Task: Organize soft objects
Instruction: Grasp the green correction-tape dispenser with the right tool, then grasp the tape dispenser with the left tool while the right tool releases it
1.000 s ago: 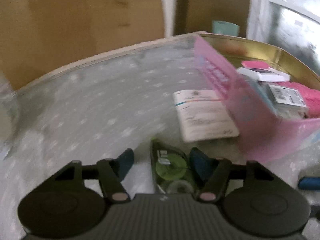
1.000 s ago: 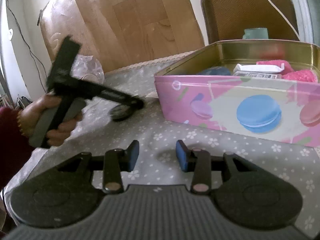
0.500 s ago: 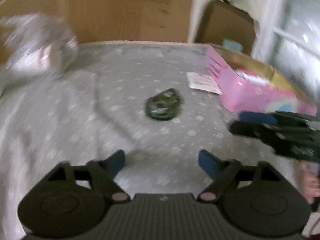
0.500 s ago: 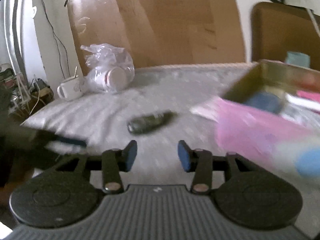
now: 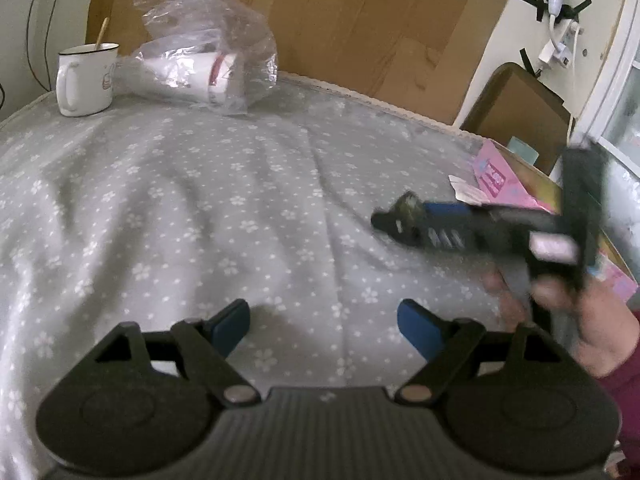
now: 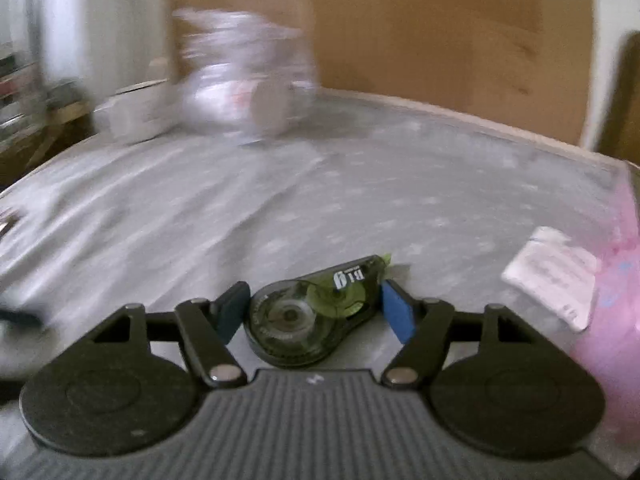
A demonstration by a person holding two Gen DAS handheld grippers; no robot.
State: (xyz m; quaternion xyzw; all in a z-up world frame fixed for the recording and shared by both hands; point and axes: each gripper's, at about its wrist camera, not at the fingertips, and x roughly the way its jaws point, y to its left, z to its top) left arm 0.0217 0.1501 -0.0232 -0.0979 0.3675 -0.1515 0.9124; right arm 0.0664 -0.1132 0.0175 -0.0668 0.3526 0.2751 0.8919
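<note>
Since a moment ago the left gripper [image 5: 323, 326] has been pulling back from the correction tape dispenser [image 5: 406, 210], and the right gripper [image 5: 424, 220] has been swinging in over it.

From the left wrist, the left tongs are hanging spread wide and empty above the grey flowered cloth [image 5: 200, 208]. The dispenser is lying well ahead, just beside the near corner of the pink tin [image 5: 504, 184], half hidden under the right gripper's blurred tip.

From the right wrist, the dispenser [image 6: 316, 308] is sitting flat on the cloth between the blue pads [image 6: 396, 312] of the right gripper [image 6: 314, 312]. They are bracketing it closely; through the blur I cannot tell whether they are pressing it yet. Its long axis is running diagonally, the round end nearest the camera, the narrow green nose pointing up and right toward the pink tin [image 6: 616, 280], past the paper slip [image 6: 550, 276].

This looks like the pick-up step: next, a firm squeeze across the body, then a lift toward the tin.
</note>
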